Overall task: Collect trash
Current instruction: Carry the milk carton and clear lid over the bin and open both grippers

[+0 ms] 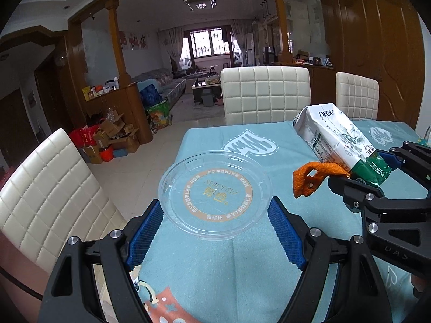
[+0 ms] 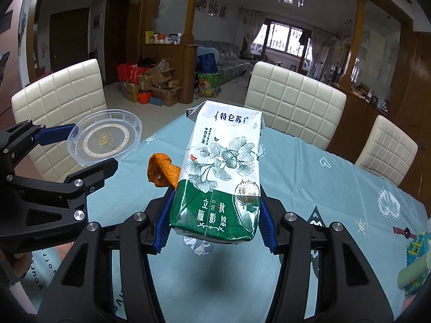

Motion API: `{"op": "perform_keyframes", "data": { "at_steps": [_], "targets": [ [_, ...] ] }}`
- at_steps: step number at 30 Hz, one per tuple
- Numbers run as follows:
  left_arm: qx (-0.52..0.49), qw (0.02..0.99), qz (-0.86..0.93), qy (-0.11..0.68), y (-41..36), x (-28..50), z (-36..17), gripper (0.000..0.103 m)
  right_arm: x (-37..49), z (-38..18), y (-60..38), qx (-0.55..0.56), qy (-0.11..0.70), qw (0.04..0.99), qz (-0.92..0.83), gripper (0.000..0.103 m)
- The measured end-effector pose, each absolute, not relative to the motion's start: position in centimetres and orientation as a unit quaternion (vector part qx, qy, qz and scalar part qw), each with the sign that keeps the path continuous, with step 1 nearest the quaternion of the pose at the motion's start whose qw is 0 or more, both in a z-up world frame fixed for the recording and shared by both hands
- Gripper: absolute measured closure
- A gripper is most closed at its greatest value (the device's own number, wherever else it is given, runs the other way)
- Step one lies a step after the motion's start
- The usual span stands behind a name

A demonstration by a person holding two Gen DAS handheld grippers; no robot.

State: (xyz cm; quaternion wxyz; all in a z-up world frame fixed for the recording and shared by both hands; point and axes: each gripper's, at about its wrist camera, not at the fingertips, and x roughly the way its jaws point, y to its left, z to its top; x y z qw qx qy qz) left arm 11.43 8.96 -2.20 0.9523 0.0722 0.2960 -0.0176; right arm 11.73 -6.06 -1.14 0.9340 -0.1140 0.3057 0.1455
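- The left gripper point(image 1: 215, 215) is held above the table point(image 1: 215, 269), angled downward and forward, its blue pads point(image 1: 146, 234) pressed against opposite edges of a clear plastic lid point(image 1: 214, 195).
- The lid is carried clear of the tablecloth, roughly flat and slightly tilted, its printed ring facing up.
- The right gripper point(image 2: 214, 218) is held just beside the left one, also tilted down, its fingers point(image 2: 163, 228) clamped on the green lower end of a milk carton point(image 2: 223, 169).
- The carton is lifted off the table and juts forward and upward from the jaws, its crumpled white top pointing away from the camera.
- A piece of orange peel point(image 2: 161, 171) is seen at the carton's left side, near the left pad; whether it is pinched with the carton cannot be told.
- Cream quilted chairs point(image 1: 265, 94) are ranged around the table.
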Motion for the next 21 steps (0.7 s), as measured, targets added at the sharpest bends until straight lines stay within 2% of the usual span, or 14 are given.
{"op": "perform_keyframes", "data": {
  "at_steps": [21],
  "targets": [
    [0.057, 0.958, -0.001, 0.279, 10.0, 9.0, -1.7, 0.025, 10.0, -0.4, -4.7, -0.111, 0.302, 0.933, 0.159, 0.048]
  ]
}}
